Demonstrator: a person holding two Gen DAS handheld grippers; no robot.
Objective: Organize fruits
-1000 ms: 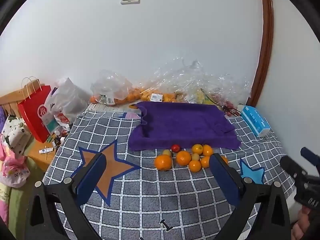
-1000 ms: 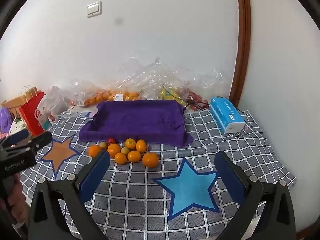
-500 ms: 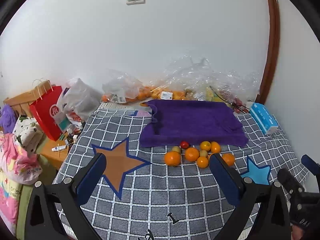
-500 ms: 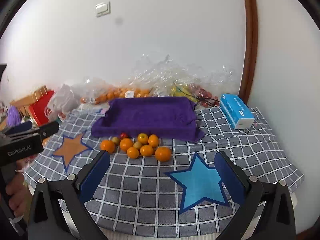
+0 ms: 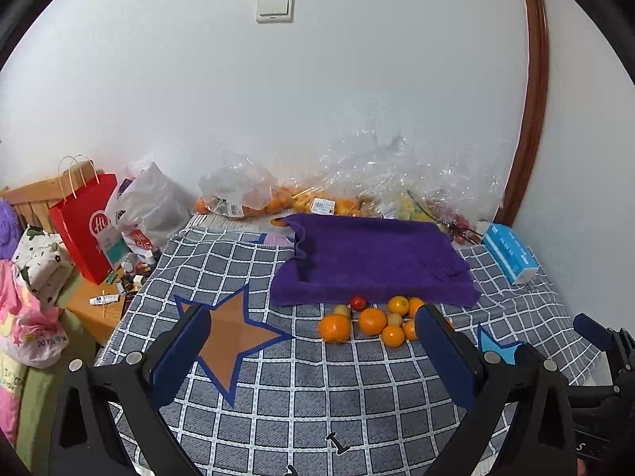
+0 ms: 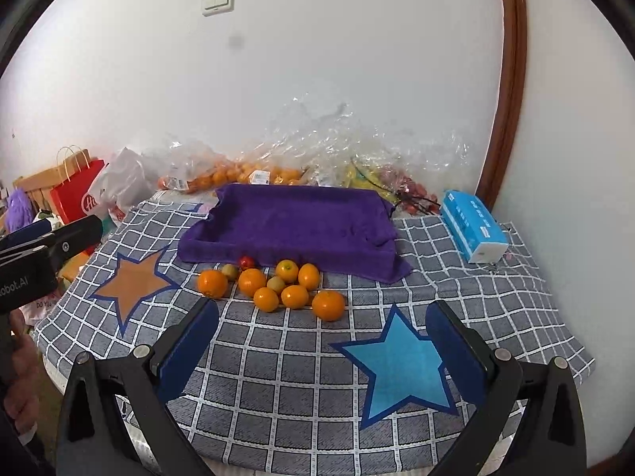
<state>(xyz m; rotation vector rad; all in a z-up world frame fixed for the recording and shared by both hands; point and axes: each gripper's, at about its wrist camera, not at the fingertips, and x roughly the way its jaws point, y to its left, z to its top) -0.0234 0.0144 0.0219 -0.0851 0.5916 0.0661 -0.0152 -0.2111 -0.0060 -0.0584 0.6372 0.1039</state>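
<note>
On your far left, the red paper bag (image 5: 85, 222) carries a white round logo reading "Hi". Nearer, at the left edge, the pink bundle (image 5: 33, 331) shows the words "DO YOU" in small dark print. In the right wrist view, the body of your left tool (image 6: 27, 277) reads "obot.AI", its first letters cut off by the frame edge. White price labels (image 5: 322, 206) sit on the clear fruit bags at the far wall, and the blue tissue box (image 6: 472, 230) has print too, but both are too small to read.
</note>
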